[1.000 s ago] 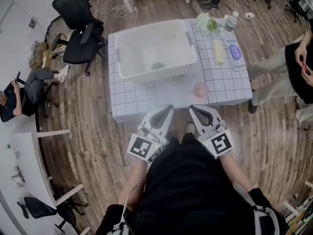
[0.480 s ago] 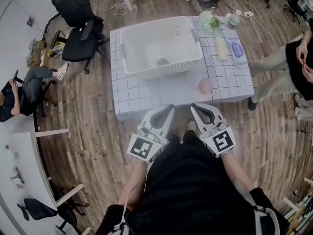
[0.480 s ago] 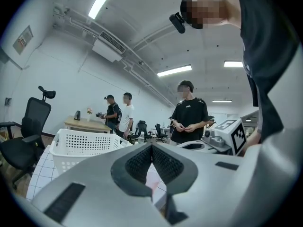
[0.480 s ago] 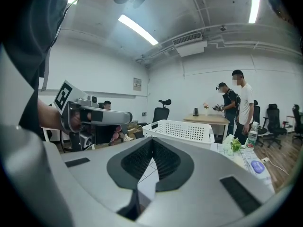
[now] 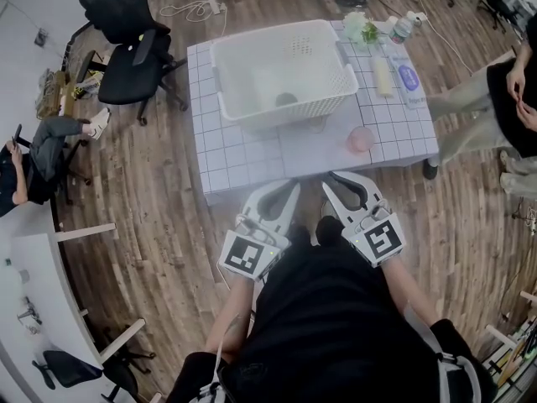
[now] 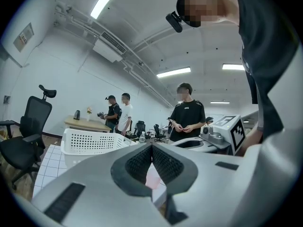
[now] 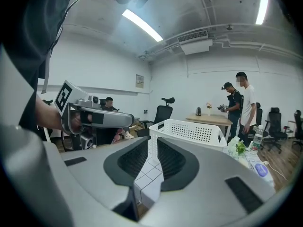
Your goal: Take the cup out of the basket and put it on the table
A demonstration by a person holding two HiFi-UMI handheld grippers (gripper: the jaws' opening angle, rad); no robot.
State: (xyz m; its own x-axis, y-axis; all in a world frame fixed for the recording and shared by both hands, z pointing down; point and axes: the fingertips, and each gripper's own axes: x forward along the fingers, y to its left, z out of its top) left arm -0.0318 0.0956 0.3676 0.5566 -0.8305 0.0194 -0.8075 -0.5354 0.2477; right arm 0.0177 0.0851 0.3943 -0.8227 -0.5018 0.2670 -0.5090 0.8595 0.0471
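Note:
A white perforated basket [image 5: 281, 74] stands on the white gridded table [image 5: 243, 154]; a dark round thing [image 5: 285, 99] lies inside it. A pink cup [image 5: 360, 139] stands upright on the table, in front of the basket's right corner. Both grippers hover just short of the table's near edge, pointing at it. My left gripper [image 5: 289, 185] is shut and empty; the cup [image 6: 152, 178] shows through the gap behind its touching tips. My right gripper [image 5: 337, 177] has just been opening: a narrow slit shows between its pads [image 7: 168, 157], with nothing in it. The basket [image 7: 189, 131] lies ahead.
At the table's far right are a small plant [image 5: 362, 34], a bottle [image 5: 401, 28], a cream tube [image 5: 379, 75] and a flat pack [image 5: 408, 77]. A black office chair [image 5: 126, 49] stands left of the table. A person [image 5: 512, 99] stands at the right, another [image 5: 33, 154] sits at the left.
The table, basket and cup have slid up and to the right in the head view as both grippers drew slightly back. Cup and basket keep their places on the table.

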